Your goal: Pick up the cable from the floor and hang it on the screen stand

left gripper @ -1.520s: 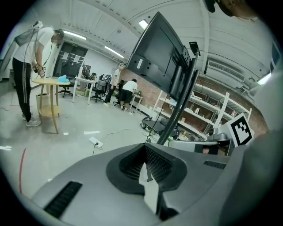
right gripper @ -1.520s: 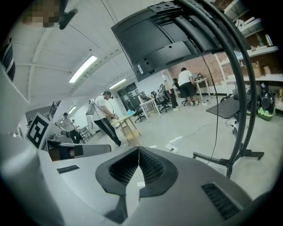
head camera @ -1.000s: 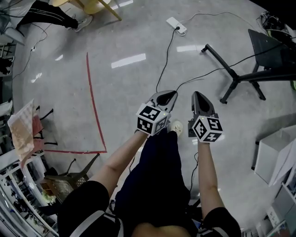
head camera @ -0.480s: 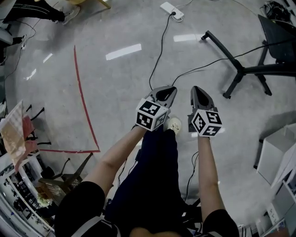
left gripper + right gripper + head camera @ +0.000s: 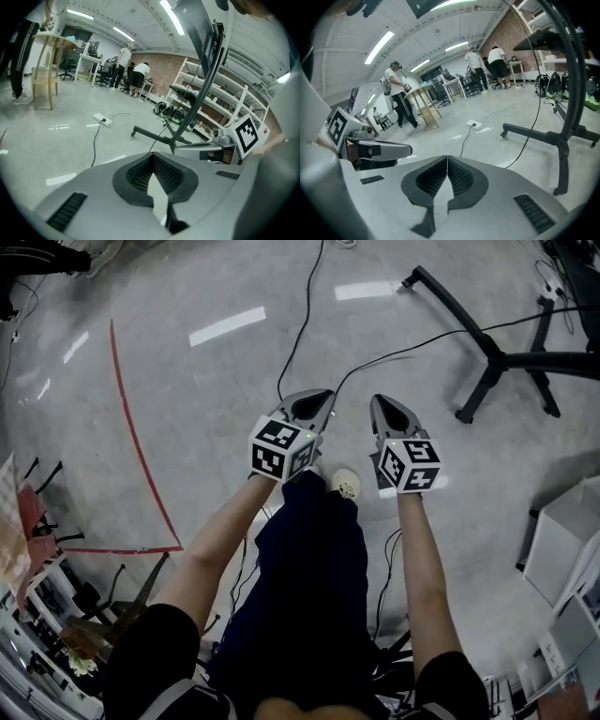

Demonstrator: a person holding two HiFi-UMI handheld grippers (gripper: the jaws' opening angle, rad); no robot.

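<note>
**Both grippers low over the floor, closed and empty, cable ahead of them**

Nearest to the person, the left gripper (image 5: 317, 401) and the right gripper (image 5: 379, 405) are held side by side in front of the knees and point forward and down. Each has its jaws closed tip to tip with nothing between them, probably because the pick has not started yet. One shoe (image 5: 347, 484) shows just beneath them.

Just beyond the tips, the black cable (image 5: 302, 313) lies loose on the grey floor and runs away to a white power strip (image 5: 103, 120). A second cable (image 5: 441, 337) crosses toward the screen stand (image 5: 459, 317), so the two could be confused.

To the left, a red tape line (image 5: 127, 427) marks the floor. The stand's legs spread wide on the right, and they may hinder the approach. Far behind are a wooden stool (image 5: 44, 61) and some people at desks.
</note>
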